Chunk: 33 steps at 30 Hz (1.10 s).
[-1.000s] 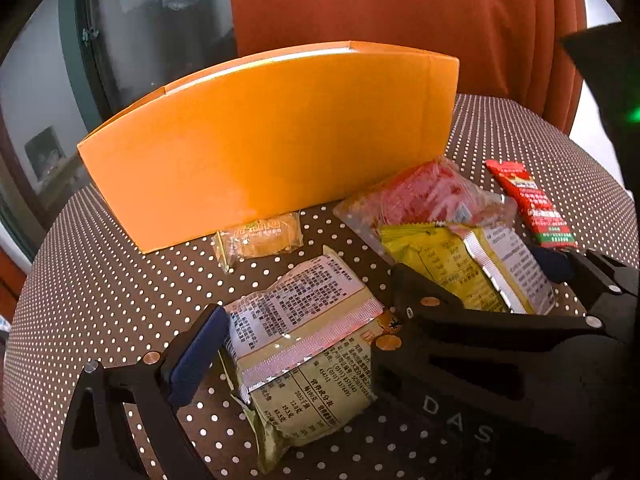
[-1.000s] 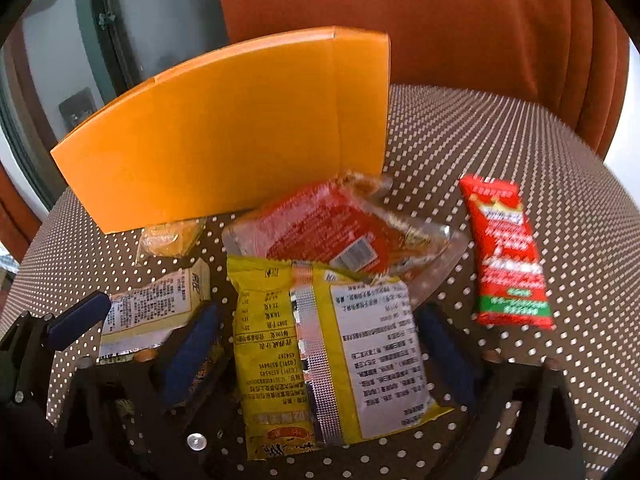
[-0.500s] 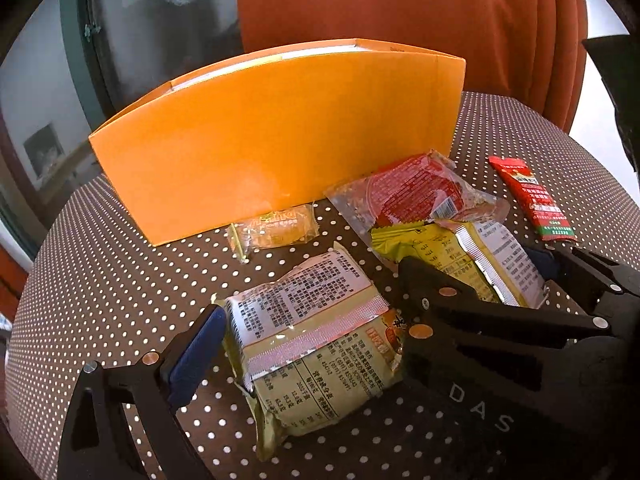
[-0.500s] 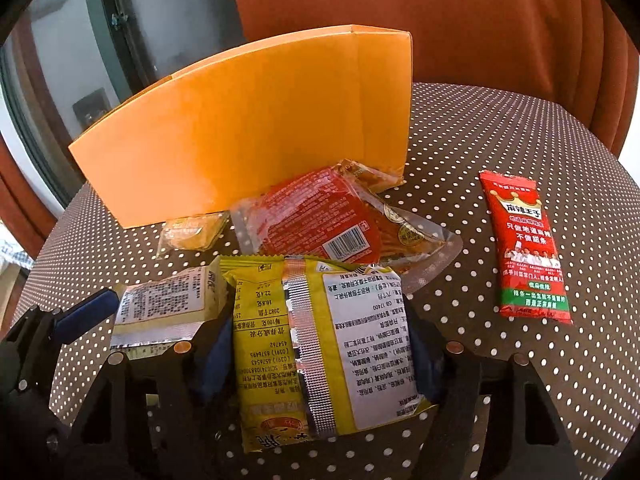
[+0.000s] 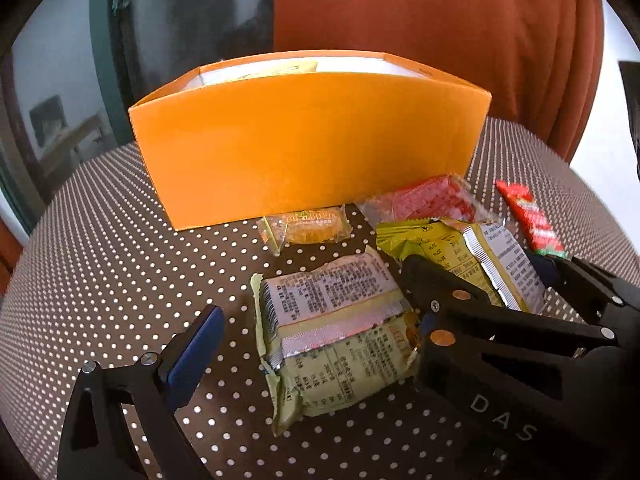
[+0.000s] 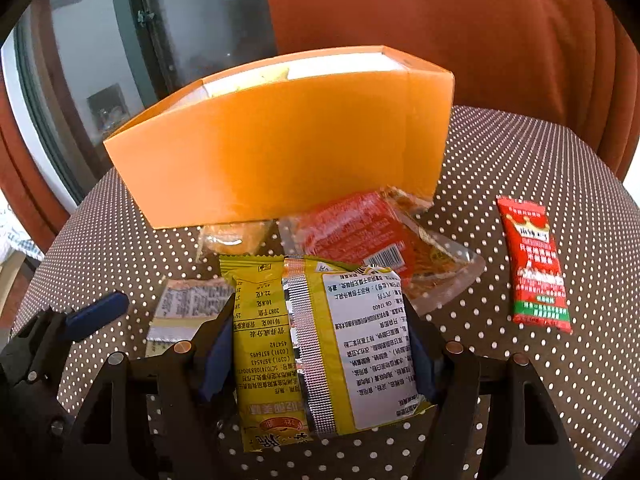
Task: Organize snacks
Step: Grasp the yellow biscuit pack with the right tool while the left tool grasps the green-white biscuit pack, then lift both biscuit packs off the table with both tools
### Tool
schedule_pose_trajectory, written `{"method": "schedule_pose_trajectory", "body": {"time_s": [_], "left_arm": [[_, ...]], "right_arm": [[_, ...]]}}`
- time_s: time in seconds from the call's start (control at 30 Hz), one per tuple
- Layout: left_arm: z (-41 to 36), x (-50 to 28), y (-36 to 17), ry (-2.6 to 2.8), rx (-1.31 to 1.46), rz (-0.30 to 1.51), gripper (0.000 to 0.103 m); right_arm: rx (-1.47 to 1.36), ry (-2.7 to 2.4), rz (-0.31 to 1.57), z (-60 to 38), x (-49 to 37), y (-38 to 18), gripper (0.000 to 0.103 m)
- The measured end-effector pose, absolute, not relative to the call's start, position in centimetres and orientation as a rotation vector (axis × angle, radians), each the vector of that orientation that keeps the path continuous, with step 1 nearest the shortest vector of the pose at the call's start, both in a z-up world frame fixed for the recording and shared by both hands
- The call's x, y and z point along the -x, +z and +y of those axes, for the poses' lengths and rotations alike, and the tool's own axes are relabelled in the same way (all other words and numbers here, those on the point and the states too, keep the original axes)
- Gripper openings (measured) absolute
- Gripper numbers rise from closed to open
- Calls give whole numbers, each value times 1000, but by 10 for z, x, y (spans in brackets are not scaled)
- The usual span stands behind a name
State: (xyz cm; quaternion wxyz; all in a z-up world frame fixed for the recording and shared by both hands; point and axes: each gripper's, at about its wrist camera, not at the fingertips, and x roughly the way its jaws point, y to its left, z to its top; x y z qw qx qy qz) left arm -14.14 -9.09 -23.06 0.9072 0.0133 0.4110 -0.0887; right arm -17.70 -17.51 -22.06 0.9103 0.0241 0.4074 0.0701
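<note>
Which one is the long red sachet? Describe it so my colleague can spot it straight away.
Start at the big orange box standing on the polka-dot table. From the box's right end, look nearer and further right: the red sachet lies there alone. Unlike the wide clear-edged red packet before the box, it is narrow, opaque, and has a green band at its near end.

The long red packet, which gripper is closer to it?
Right. The right gripper, shut on the yellow packet, sits just beside the long red packet; the left gripper is farther left.
</note>
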Motion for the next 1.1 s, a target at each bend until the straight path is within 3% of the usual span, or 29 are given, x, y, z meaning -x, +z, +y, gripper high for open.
{"method": "schedule_pose_trajectory", "body": {"time_s": [0.57,0.73,1.1], "left_arm": [[-97,110,-253,-58,90,931,95],[-108,109,-254,-61,53,915,83],[-120,134,-250,-87,40,901,77]], "right_arm": [[-27,131,863,-189,143,-229,74],[-60,137,890,-192,143,-238,74],[-76,135,886,-196,157,-237,74]]}}
